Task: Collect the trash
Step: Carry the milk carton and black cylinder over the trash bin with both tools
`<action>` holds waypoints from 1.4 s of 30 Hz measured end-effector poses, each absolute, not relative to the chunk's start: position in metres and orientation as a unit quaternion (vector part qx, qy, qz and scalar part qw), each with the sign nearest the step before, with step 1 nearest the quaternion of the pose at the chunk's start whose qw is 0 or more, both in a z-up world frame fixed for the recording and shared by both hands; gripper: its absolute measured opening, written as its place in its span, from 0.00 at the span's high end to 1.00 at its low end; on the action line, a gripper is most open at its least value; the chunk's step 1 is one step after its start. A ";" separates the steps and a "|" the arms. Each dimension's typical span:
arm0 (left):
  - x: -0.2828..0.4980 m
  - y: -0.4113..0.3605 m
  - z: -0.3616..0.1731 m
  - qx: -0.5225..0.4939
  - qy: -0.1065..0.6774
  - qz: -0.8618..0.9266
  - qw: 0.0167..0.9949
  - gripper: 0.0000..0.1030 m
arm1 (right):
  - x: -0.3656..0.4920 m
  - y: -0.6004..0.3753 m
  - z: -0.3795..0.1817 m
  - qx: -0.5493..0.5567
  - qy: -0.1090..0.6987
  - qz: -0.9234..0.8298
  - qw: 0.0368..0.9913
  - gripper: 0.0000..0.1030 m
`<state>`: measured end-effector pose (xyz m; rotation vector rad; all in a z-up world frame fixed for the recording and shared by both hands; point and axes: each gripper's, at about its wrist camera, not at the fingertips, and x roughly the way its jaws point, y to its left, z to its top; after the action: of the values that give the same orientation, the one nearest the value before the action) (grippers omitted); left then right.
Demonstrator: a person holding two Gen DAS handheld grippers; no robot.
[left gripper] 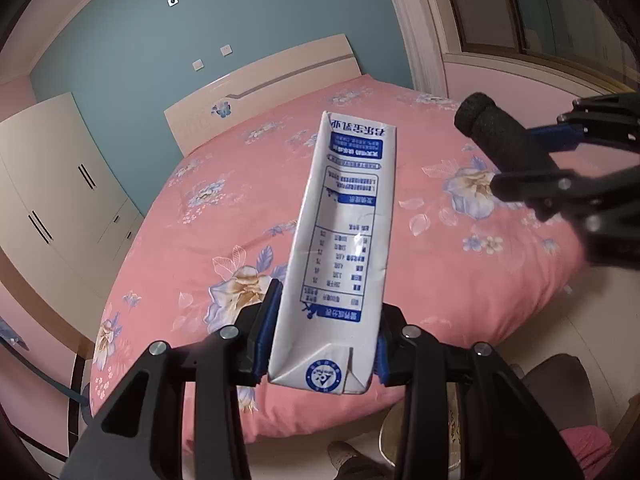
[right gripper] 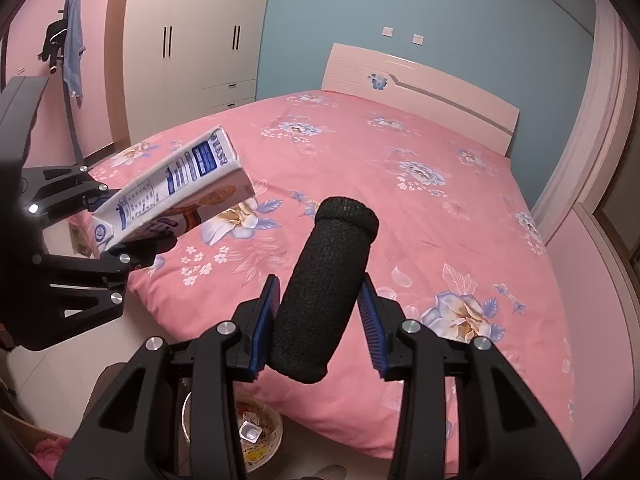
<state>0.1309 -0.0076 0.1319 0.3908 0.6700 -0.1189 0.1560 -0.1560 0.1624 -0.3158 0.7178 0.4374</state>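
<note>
Pink bedspread (right gripper: 360, 152) lies cleared; left gripper (left gripper: 324, 344) clamps a milk carton (left gripper: 344, 240), right gripper (right gripper: 318, 320) squeezes a black foam roll (right gripper: 324, 288), both above the bin (right gripper: 260, 436), not yet dropped.

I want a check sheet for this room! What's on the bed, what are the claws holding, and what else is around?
Surface: bed, pink flowered cover, nothing on it.
Job's things: carton; black foam roll; bin on the floor with trash inside.
Clutter: clothes hung on a rack.
Grippers: left gripper shut on carton; right gripper shut on foam roll.
Cables: one hanging from a wall socket.
Surroundings: wardrobe, window.
</note>
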 end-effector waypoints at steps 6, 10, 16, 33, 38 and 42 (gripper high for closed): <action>0.121 -0.003 0.122 0.189 0.336 -0.061 0.921 0.60 | 0.145 -0.156 0.155 -0.157 0.353 0.219 0.896 0.60; 0.114 -0.001 0.110 0.187 0.346 -0.063 0.917 0.60 | 0.140 -0.157 0.144 -0.159 0.363 0.223 0.891 0.60; 0.108 0.001 0.089 0.192 0.366 -0.071 0.908 0.60 | 0.135 -0.156 0.127 -0.161 0.377 0.227 0.883 0.60; 0.101 0.001 0.012 0.185 0.432 -0.088 0.878 0.60 | 0.123 -0.153 0.066 -0.172 0.425 0.237 0.857 0.60; 0.095 -0.003 -0.014 0.190 0.453 -0.097 0.866 0.60 | 0.119 -0.151 0.043 -0.172 0.444 0.243 0.845 0.60; 0.089 -0.007 -0.027 0.196 0.462 -0.104 0.858 0.60 | 0.115 -0.146 0.018 -0.175 0.465 0.249 0.831 0.60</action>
<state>0.0892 -0.0067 -0.0272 0.4123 0.9711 -0.2177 0.1153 -0.1462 0.0180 -0.3706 0.9871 0.5281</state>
